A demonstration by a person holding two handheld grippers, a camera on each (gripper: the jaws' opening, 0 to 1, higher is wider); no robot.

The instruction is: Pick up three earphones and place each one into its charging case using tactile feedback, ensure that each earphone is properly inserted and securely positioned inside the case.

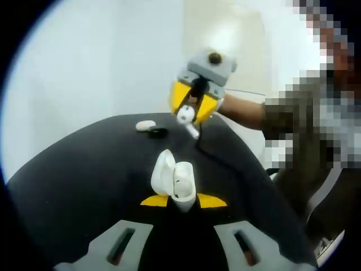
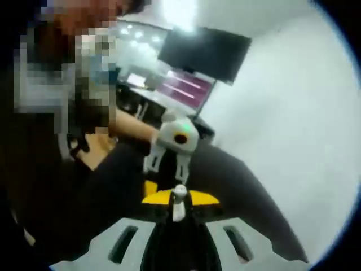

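My left gripper (image 1: 181, 201) is shut on an open white charging case (image 1: 179, 186), whose lid stands up to the left over the black table (image 1: 79, 180). Beyond it, above the table's far side, my right gripper (image 1: 193, 111) is shut on a white earphone (image 1: 186, 117) whose stem hangs down to the right. In the right gripper view the yellow-tipped right gripper (image 2: 179, 199) pinches that earphone (image 2: 179, 204), and the left gripper (image 2: 168, 165) faces it a short way ahead. A small white object (image 1: 145, 125) and a small black object (image 1: 157, 132) lie on the far part of the table.
A person's arm (image 1: 242, 110) reaches in from the right behind the right gripper. A dark monitor (image 2: 204, 52) and lit screens (image 2: 183, 90) stand behind the table. White walls surround the table, whose edge falls away on the right.
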